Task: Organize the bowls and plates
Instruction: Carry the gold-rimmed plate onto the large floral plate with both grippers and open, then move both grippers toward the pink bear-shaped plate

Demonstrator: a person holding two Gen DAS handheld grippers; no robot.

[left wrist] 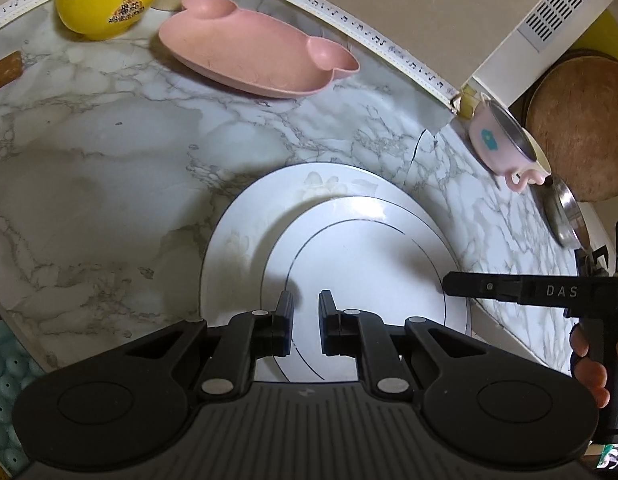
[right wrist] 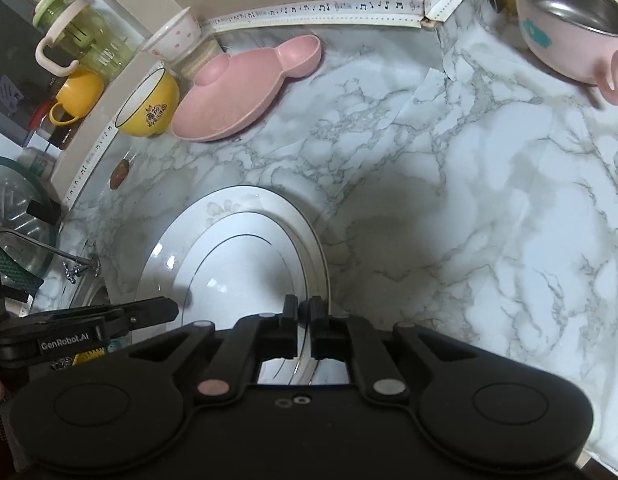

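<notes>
A small white plate (left wrist: 369, 248) (right wrist: 237, 272) with a thin dark ring lies on a larger white plate (left wrist: 249, 216) (right wrist: 225, 202) on the marble counter. My right gripper (right wrist: 303, 308) is shut on the small plate's rim, which runs between its fingers; in the left wrist view the right gripper (left wrist: 449, 284) reaches in from the right. My left gripper (left wrist: 305, 312) (right wrist: 171, 312) hovers over the small plate's near left part, nearly closed, nothing between its fingers. A pink mouse-shaped plate (left wrist: 249, 52) (right wrist: 229, 100) and a yellow bowl (left wrist: 105, 4) (right wrist: 149, 104) sit at the back.
A pink steel-lined bowl (left wrist: 501, 140) (right wrist: 557, 40) with handles stands at the far right. A round wooden board (left wrist: 581, 128) and a steel lid (left wrist: 565, 216) lie beyond the counter's edge. A white dotted bowl (right wrist: 173, 34), green jug (right wrist: 81, 36), yellow mug (right wrist: 77, 92) and a tap (right wrist: 77, 268) are on the left.
</notes>
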